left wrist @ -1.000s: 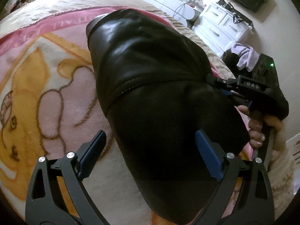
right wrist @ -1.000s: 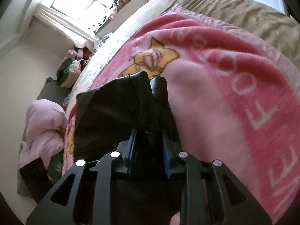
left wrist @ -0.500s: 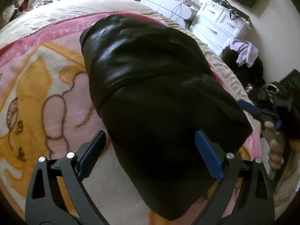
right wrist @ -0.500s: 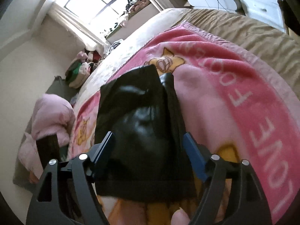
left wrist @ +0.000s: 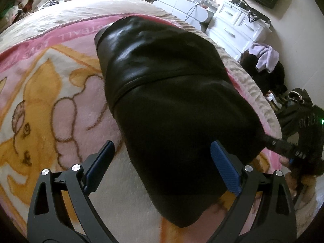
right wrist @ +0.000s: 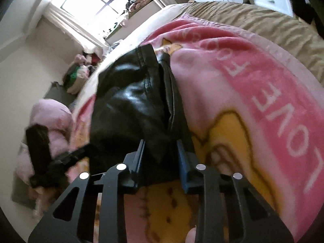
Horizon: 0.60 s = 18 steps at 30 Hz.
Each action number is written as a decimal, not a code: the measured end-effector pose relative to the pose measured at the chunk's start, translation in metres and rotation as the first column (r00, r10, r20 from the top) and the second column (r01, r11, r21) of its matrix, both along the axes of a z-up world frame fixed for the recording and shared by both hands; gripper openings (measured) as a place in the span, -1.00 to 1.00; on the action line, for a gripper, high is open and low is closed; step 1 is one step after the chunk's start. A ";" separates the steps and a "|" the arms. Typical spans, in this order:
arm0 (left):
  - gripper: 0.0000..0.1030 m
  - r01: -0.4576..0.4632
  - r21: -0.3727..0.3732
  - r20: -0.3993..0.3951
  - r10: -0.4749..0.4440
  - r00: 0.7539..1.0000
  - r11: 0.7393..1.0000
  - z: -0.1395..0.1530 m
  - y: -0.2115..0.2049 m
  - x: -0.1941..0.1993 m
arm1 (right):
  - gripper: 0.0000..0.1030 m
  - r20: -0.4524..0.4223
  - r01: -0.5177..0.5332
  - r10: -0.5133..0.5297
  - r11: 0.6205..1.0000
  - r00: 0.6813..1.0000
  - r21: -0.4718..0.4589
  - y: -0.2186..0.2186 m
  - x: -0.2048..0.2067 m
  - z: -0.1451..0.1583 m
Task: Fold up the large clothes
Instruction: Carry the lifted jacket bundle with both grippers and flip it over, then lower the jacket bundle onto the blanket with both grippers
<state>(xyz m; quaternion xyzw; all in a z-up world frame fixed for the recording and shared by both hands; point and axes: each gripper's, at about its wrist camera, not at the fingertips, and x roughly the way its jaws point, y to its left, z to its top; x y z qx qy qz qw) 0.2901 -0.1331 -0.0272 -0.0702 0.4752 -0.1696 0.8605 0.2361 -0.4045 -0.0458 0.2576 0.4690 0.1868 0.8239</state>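
Evidently heavy, slick and floppy, the black garment on the blanket wants a corner grip: right gripper closing on its near edge, left gripper spread wide astride it.

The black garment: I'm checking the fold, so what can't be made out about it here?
- Black garment: its near half is unlit in the left wrist view, so creases are lost.
- Its near edge, right wrist view: hidden behind the closing right gripper; blur hides whether the pads press it.
- What kind of garment: folding hides its shape.
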 end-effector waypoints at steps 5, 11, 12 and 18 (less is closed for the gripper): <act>0.78 -0.006 -0.014 -0.030 0.006 1.000 1.000 -0.011 0.001 0.002 | -0.24 -0.020 -0.012 0.012 1.000 1.000 0.014 0.001 0.000 -0.019; 0.81 -0.002 -0.054 -0.056 -0.001 0.998 0.999 -0.015 0.003 0.003 | 0.50 -0.017 -0.074 0.076 0.993 0.997 0.094 -0.005 0.006 -0.006; 0.81 -0.003 -0.061 -0.060 -0.001 0.998 0.998 -0.016 0.003 0.003 | 0.58 -0.017 -0.073 0.075 0.992 0.997 0.101 -0.006 0.007 -0.006; 0.82 0.001 -0.082 -0.080 -0.008 0.997 0.997 -0.022 -0.001 0.003 | 0.44 -0.099 -0.108 0.113 0.993 0.989 0.058 0.006 0.027 -0.030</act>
